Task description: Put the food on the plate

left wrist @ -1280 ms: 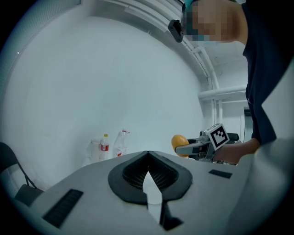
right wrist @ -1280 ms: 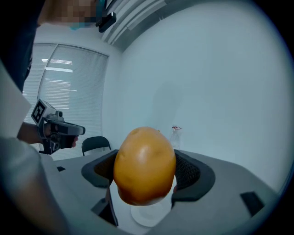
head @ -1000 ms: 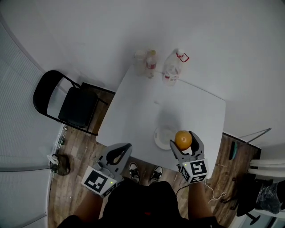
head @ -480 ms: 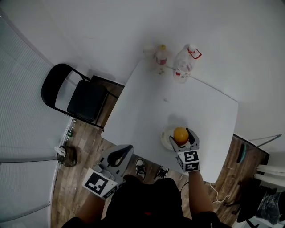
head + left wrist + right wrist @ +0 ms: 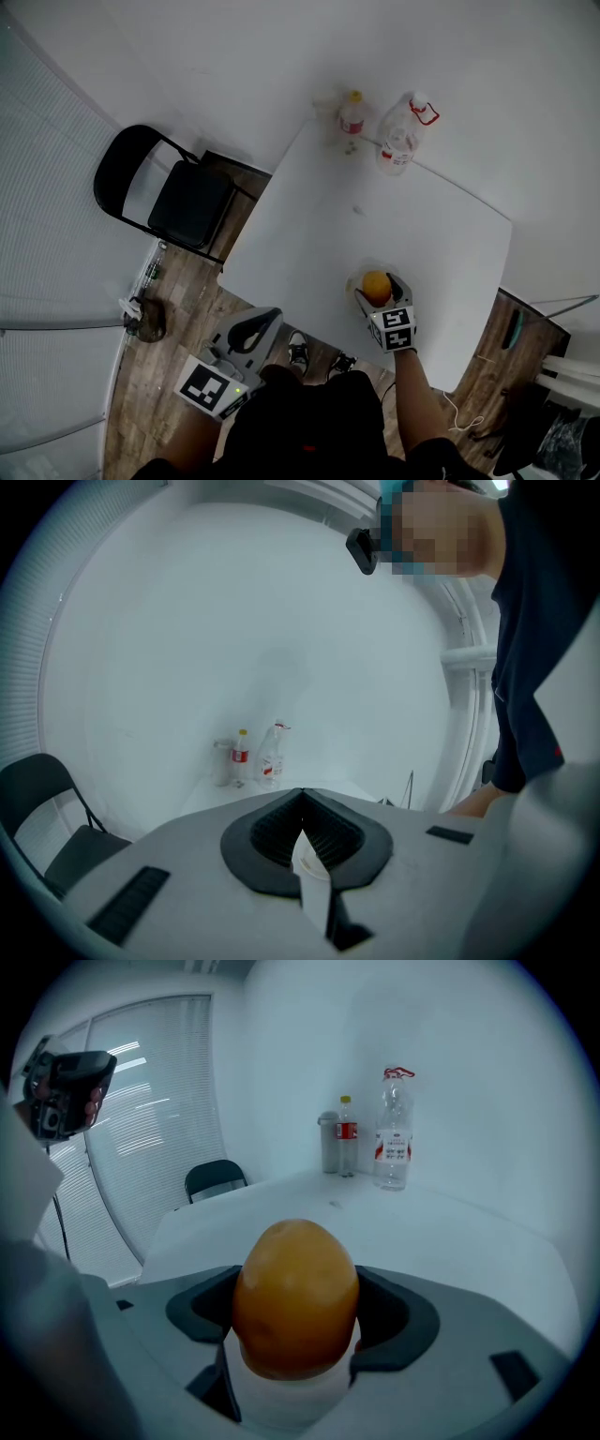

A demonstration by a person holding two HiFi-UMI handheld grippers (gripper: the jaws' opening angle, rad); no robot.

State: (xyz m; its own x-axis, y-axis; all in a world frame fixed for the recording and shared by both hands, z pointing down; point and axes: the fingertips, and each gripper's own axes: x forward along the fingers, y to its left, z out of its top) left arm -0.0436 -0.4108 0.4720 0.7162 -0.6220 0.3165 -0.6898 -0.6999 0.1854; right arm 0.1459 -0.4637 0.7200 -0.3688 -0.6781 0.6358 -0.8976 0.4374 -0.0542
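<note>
An orange fruit (image 5: 376, 286) (image 5: 295, 1296) sits between the jaws of my right gripper (image 5: 379, 292) (image 5: 298, 1316), which is shut on it. The fruit hangs right over a small white plate (image 5: 354, 278) near the front edge of the white table (image 5: 309, 225). Part of the plate (image 5: 291, 1402) shows under the fruit in the right gripper view. My left gripper (image 5: 249, 327) (image 5: 302, 834) is shut and holds nothing. It stays low at the left, off the table's front edge.
At the table's far edge stand a small red-labelled bottle (image 5: 352, 120) (image 5: 347, 1148), a large clear water bottle (image 5: 402, 139) (image 5: 394, 1143) and a grey cup (image 5: 329, 1144). A black folding chair (image 5: 167, 195) stands left of the table on the wood floor.
My right gripper carried the orange fruit forward and down until it sits over the plate. The left gripper barely moved.
</note>
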